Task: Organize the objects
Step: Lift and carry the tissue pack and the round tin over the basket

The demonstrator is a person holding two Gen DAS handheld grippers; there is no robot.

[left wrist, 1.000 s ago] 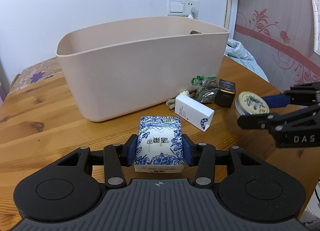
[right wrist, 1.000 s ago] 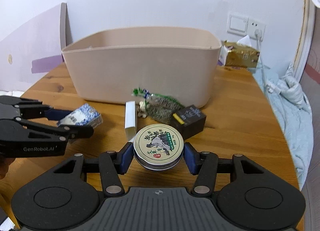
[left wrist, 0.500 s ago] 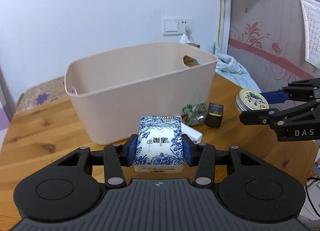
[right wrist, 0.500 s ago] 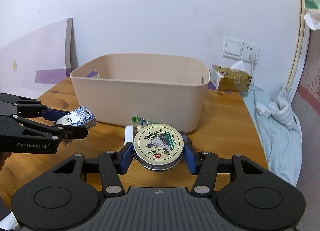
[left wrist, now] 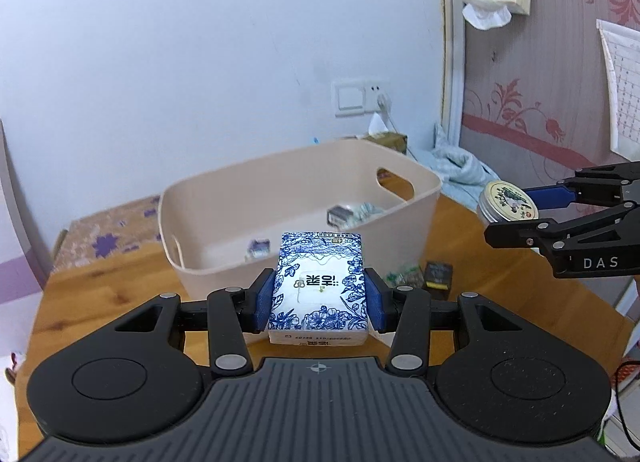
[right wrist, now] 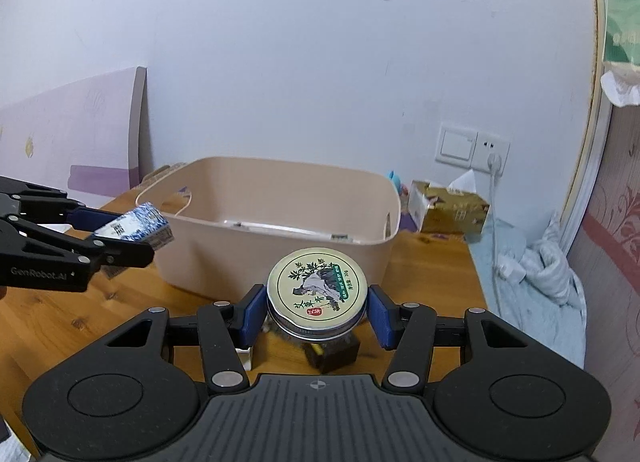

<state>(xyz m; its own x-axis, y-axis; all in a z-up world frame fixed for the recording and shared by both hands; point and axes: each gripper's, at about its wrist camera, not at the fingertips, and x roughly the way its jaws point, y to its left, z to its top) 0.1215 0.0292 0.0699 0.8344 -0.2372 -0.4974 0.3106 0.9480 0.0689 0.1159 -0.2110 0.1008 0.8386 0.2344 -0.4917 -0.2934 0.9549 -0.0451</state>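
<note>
My left gripper (left wrist: 319, 298) is shut on a blue-and-white floral tissue pack (left wrist: 319, 282) and holds it in the air in front of the beige plastic bin (left wrist: 424, 198). The pack also shows in the right wrist view (right wrist: 136, 228). My right gripper (right wrist: 317, 312) is shut on a round tin with a printed lid (right wrist: 317, 288), raised above the table near the bin (right wrist: 360, 246). The tin shows in the left wrist view (left wrist: 506, 202) at the right. A few small items lie inside the bin (left wrist: 344, 216).
On the wooden table (left wrist: 120, 294) below sit a black box (left wrist: 439, 274), a green packet (left wrist: 406, 274) and a white box (right wrist: 245, 356). A gold tissue box (right wrist: 452, 210) and crumpled cloth (right wrist: 540, 262) lie behind the bin on the right.
Both grippers have risen with their loads, from table level to above the bin's rim. The bin's inside has come into view.
</note>
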